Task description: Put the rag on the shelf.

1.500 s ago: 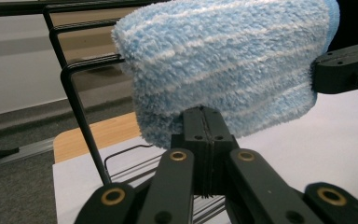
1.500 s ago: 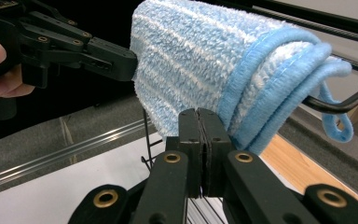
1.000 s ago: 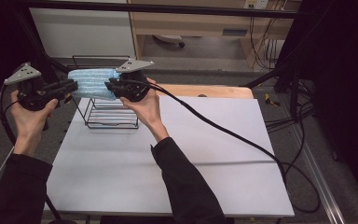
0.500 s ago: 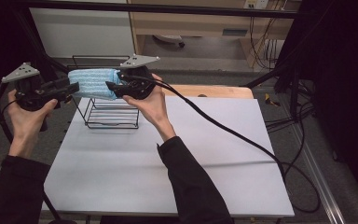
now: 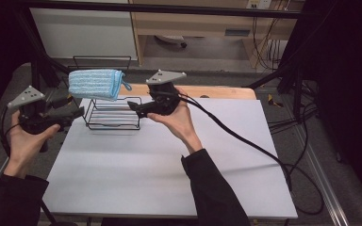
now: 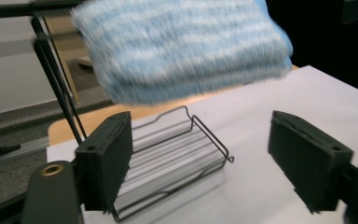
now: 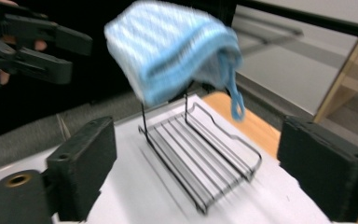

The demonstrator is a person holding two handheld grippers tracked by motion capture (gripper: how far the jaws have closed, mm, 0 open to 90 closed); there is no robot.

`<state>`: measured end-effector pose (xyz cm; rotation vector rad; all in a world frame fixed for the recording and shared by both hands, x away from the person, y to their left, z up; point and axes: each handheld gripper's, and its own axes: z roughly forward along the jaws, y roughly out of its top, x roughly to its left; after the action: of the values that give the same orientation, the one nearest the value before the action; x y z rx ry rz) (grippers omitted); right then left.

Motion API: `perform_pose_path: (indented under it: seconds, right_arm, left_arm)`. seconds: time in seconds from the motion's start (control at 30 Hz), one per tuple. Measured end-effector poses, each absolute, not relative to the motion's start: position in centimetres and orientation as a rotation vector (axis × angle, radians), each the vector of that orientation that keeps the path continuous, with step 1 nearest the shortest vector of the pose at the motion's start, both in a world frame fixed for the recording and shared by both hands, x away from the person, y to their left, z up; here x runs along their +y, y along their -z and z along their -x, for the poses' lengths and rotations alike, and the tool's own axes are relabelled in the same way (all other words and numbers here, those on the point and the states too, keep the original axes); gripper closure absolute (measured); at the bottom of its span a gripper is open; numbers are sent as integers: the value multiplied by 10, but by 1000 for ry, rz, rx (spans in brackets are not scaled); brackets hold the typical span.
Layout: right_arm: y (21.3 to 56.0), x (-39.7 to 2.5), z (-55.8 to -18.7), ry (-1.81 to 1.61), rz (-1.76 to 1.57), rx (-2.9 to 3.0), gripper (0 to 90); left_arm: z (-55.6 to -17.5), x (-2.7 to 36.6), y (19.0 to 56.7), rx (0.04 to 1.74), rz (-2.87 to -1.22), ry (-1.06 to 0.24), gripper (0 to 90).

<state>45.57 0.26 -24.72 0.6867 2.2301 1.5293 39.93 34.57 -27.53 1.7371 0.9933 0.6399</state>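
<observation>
Blue cloth (image 5: 95, 84) draped over black wire rack (image 5: 112, 114) near table's far left corner, left gripper (image 5: 70, 113) and right gripper (image 5: 135, 108) both spread wide, holding nothing

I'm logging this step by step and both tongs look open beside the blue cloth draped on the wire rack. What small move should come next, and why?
Probably draw both hands back toward the table's near edge. The blue striped cloth hangs over the black wire rack, free of the left tongs and right tongs, whose jaws stand wide apart in their own views. With nothing held, clearing away seems safest, so the cloth isn't snagged.
</observation>
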Motion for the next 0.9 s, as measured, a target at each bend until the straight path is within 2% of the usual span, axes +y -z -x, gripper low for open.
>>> perform_pose_path:
  seconds: [0.17,0.37,0.9]
  right_arm:
    - [267,-26,-448,-1503,-730,2247,71]
    - [291,-68,-438,-1480,-801,2238,38]
    - [372,-189,-404,-1396,-1053,2217,6]
  left_arm:
    - [-391,339,302,991,-1750,-612,143]
    - [-383,325,335,976,-1781,-574,106]
    - [-374,297,405,973,-1877,-488,106]
